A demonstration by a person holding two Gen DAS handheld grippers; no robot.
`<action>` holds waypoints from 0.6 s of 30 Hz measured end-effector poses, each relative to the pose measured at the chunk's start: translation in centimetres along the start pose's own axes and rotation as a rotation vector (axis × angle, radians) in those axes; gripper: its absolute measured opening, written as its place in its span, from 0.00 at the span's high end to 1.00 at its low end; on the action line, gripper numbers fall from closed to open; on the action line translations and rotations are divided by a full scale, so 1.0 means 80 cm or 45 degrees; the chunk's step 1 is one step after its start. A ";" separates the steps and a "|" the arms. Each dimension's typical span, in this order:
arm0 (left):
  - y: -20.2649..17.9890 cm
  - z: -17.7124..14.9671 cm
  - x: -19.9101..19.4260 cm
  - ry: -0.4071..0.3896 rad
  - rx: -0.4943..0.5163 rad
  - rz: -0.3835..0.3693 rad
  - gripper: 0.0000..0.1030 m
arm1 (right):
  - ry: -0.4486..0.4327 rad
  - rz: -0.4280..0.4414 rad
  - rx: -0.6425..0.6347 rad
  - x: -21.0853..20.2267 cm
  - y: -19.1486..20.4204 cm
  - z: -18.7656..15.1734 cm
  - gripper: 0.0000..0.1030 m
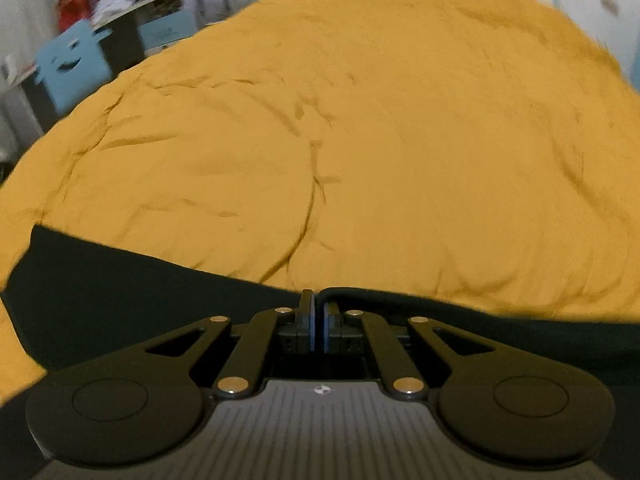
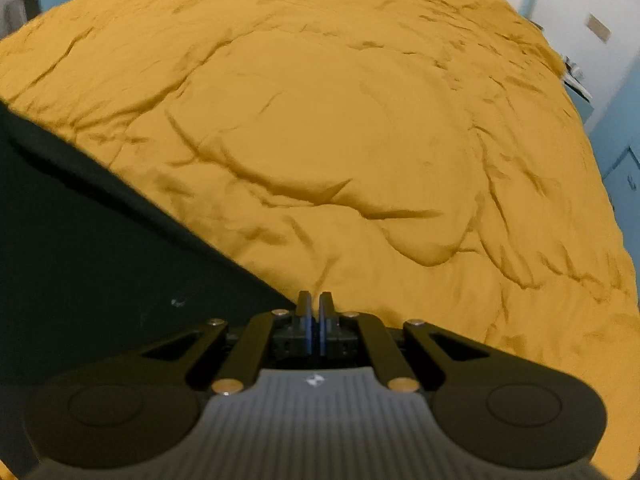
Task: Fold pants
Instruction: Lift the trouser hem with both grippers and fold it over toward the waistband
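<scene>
The dark pants (image 1: 120, 280) lie across the near part of a mustard-yellow bedspread (image 1: 360, 120). My left gripper (image 1: 319, 300) is shut on the pants' far edge, which runs left and right of the fingers. In the right wrist view the pants (image 2: 80, 260) fill the lower left, their edge slanting down to my right gripper (image 2: 315, 304). The right gripper's jaws are pressed together at the pants' corner; the cloth between them is hard to make out.
The wrinkled bedspread (image 2: 360, 140) fills most of both views. Beyond its far left edge stand a blue cut-out chair (image 1: 68, 68) and cluttered shelves (image 1: 132, 4). A pale wall and blue cabinet (image 2: 616, 132) lie to the right.
</scene>
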State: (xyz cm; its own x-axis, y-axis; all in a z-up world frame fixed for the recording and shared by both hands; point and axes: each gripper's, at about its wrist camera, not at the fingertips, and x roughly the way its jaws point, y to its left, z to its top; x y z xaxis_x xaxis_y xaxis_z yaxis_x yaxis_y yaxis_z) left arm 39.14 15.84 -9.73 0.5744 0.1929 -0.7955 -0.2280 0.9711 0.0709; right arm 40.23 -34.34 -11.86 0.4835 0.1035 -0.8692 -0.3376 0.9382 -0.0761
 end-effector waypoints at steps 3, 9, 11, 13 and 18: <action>0.001 0.004 -0.001 -0.008 0.009 -0.008 0.96 | -0.009 0.011 0.049 -0.003 -0.006 -0.002 1.00; -0.009 0.003 0.004 0.025 0.041 0.081 0.74 | -0.008 0.012 0.082 0.004 -0.006 -0.004 1.00; -0.010 0.003 -0.010 -0.023 0.061 0.087 0.66 | -0.033 -0.006 0.083 -0.004 -0.007 -0.005 0.87; -0.012 0.003 -0.026 -0.076 0.090 0.105 0.60 | -0.070 -0.018 0.074 -0.019 -0.007 -0.007 0.74; -0.015 0.001 -0.061 -0.206 0.110 0.052 0.43 | -0.145 -0.051 0.124 -0.063 -0.013 -0.027 0.70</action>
State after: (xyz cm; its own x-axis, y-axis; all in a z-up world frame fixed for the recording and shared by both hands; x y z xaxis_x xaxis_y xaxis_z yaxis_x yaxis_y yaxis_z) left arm 36.65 13.76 -5.88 0.6865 0.2461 -0.6842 -0.1893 0.9690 0.1585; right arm 36.43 -36.56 -8.47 0.5856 0.0972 -0.8048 -0.2390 0.9694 -0.0568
